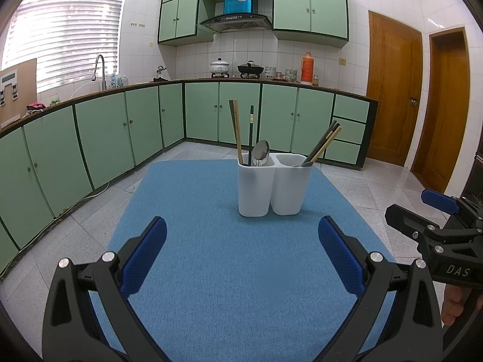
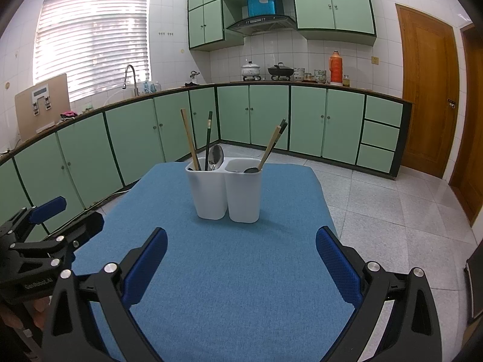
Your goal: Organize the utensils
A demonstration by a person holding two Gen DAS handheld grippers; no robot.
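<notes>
left tool [image 1: 241,253]: wide, empty
right tool [image 2: 241,259]: wide, empty
chopsticks [image 1: 238,132]: ahead; light, stiff, slippery; pinch upper shaft
spoon [image 1: 261,150]: slick metal

utensil ends hidden inside white holder [image 1: 273,187], countertop items too small to identify

A kitchen with white tiled walls [image 1: 241,48] and a pale speckled tile floor [image 2: 392,199]. Mint-green cabinets [image 1: 145,126] run under a dark counter and hang above a range hood [image 1: 235,22]. Daylight comes through window blinds [image 1: 66,30]; two wooden doors [image 1: 392,90] stand at right
</notes>
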